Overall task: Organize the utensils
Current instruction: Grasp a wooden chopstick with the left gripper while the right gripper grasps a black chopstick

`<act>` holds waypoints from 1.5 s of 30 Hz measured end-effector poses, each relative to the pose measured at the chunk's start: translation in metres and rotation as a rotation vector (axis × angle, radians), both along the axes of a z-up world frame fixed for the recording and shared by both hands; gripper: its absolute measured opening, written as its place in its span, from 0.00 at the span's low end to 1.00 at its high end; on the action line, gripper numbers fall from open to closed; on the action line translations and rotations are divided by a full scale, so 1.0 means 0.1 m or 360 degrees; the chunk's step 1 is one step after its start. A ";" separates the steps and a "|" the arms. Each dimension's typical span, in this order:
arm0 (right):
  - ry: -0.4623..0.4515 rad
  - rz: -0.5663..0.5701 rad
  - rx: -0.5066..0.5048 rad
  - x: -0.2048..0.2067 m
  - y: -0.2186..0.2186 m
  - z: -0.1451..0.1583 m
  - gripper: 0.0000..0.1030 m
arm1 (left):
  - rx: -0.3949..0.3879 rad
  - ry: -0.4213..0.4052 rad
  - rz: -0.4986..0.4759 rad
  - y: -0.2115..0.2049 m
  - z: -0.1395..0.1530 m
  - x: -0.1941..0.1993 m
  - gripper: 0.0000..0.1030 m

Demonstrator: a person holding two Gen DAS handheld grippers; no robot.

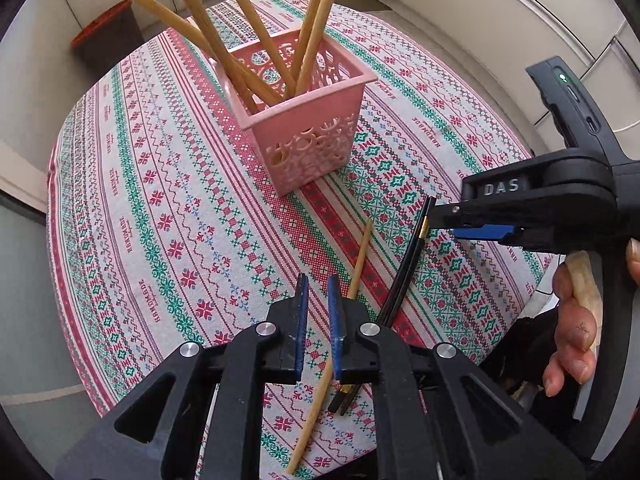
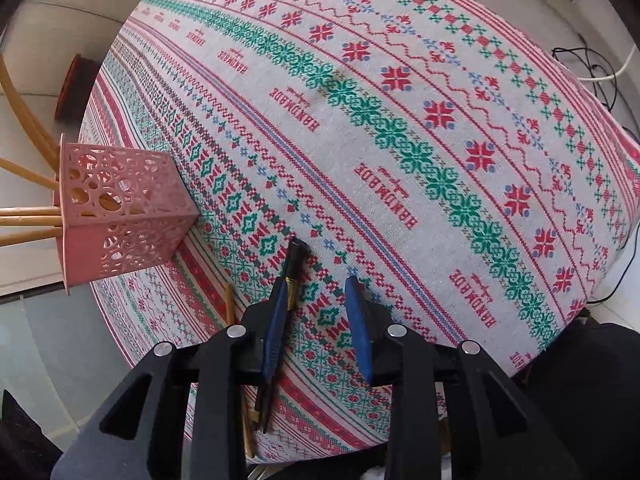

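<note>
A pink openwork basket [image 1: 308, 128] [image 2: 120, 220] stands on the patterned tablecloth [image 1: 160, 200] and holds several wooden chopsticks [image 1: 248, 28]. One loose wooden chopstick [image 1: 360, 260] [image 2: 229, 300] lies on the cloth, passing under my left gripper [image 1: 318, 292]. Its blue pads are almost together, with nothing in the slit. A pair of black chopsticks [image 1: 404, 276] [image 2: 294, 264] with gold bands lies beside it. My right gripper [image 2: 318, 300] [image 1: 442, 224] is open around that pair. The pair rests against the left pad; the other pad stands apart.
The table is round and its edge runs close behind both grippers. A dark bin with an orange rim [image 1: 106, 36] [image 2: 74, 80] stands on the floor beyond it. Cables [image 2: 592, 68] lie on the floor. A hand [image 1: 576, 320] grips the right gripper's handle.
</note>
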State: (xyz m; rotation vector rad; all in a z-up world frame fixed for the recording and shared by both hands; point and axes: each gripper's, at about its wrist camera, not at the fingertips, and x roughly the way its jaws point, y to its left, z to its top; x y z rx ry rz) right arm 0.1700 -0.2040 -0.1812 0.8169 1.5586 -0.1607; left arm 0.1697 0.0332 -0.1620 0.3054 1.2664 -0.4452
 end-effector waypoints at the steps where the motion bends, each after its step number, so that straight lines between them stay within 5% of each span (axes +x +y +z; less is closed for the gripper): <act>1: 0.0006 0.0010 -0.0013 0.02 0.03 -0.02 0.30 | 0.0000 -0.0001 -0.0004 -0.01 0.00 0.00 0.11; 19: -0.0017 0.0154 -0.0198 0.08 -0.02 0.01 0.14 | 0.0041 0.0042 -0.0089 -0.26 -0.20 0.03 0.24; 27: -0.0093 0.0076 -0.0119 0.09 -0.25 0.04 0.07 | 0.0139 0.0094 -0.0121 -0.47 -0.49 0.12 0.25; 36: -0.0084 0.0133 -0.0082 0.15 -0.43 -0.07 0.07 | 0.0109 0.0145 -0.0105 -0.61 -0.63 0.32 0.35; 38: -0.0101 0.0160 -0.0097 0.18 -0.41 -0.04 0.07 | 0.0097 0.0139 -0.0112 -0.61 -0.63 0.32 0.32; 41: -0.0135 0.0181 -0.0109 0.23 -0.30 -0.05 0.07 | 0.0072 0.0084 -0.0120 -0.60 -0.61 0.32 0.09; 45: -0.0249 0.0189 -0.0076 0.17 -0.14 0.09 0.07 | 0.0102 -0.0105 -0.0163 -0.63 -0.55 0.16 0.05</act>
